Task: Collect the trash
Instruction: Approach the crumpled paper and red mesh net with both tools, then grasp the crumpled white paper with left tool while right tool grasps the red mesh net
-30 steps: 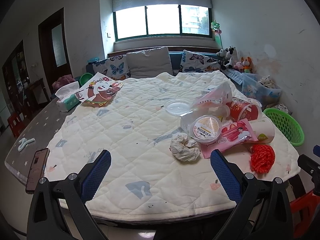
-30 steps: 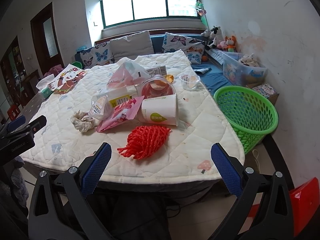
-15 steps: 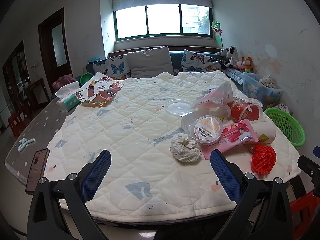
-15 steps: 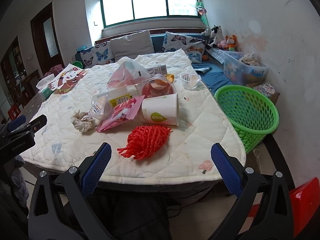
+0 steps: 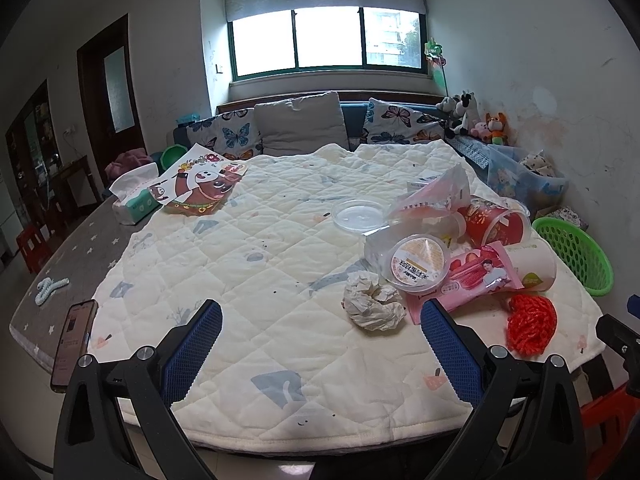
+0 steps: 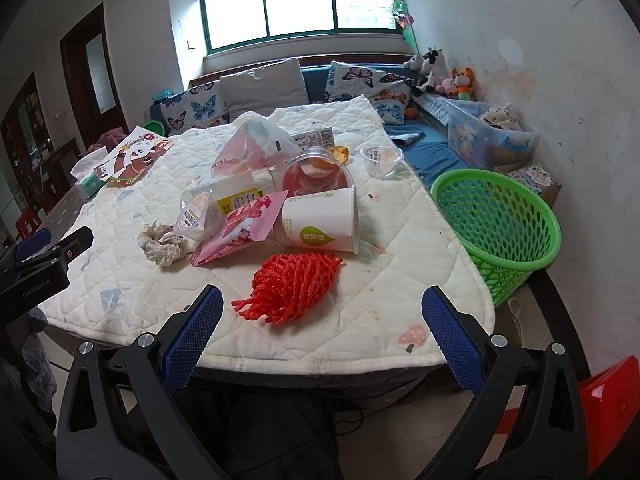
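Trash: heaped on the quilted tabletop [image 6: 400, 264], nothing collected yet
Right tongs [image 6: 322, 318]: spread wide, empty, nearest the red foam net [image 6: 294, 292]
Left tongs [image 5: 320, 330]: spread, empty, near the crumpled tissue [image 5: 372, 304]
Green basket [image 6: 496, 220]: beside the tabletop
Risk: the net (springy) may slip or snag, nudging the paper cup [image 6: 320, 220]
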`<state>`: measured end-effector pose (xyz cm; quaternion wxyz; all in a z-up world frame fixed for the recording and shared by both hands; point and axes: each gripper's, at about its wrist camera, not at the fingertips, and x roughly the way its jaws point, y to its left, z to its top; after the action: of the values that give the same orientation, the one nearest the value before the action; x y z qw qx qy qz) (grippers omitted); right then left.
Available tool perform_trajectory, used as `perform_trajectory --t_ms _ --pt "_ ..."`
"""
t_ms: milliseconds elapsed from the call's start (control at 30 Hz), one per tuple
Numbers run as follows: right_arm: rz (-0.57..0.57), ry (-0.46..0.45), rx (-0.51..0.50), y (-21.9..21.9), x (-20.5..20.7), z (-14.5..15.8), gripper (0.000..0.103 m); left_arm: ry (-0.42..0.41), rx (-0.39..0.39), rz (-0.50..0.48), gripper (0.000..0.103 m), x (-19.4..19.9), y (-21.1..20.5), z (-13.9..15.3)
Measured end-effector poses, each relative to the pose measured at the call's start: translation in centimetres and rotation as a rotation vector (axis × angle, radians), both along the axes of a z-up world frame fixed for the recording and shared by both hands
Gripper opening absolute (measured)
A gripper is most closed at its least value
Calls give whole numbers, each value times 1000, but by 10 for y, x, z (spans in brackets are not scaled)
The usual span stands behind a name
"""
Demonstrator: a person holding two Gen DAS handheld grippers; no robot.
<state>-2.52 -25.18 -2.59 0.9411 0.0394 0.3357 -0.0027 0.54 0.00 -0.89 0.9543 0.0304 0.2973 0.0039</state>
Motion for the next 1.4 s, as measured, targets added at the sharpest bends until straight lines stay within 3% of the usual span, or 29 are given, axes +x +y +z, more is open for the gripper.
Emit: perform_trajectory --t_ms 767,1067,1400 --pt "9 -1 -29 -7 23 6 99 1 25 9 96 20 7 7" --pt "27 38 -14 -3 32 -8 99 36 28 -5 96 29 13 -6" --pt "44 73 -1 3 42 -22 99 103 10 -99 96 52 9 -30"
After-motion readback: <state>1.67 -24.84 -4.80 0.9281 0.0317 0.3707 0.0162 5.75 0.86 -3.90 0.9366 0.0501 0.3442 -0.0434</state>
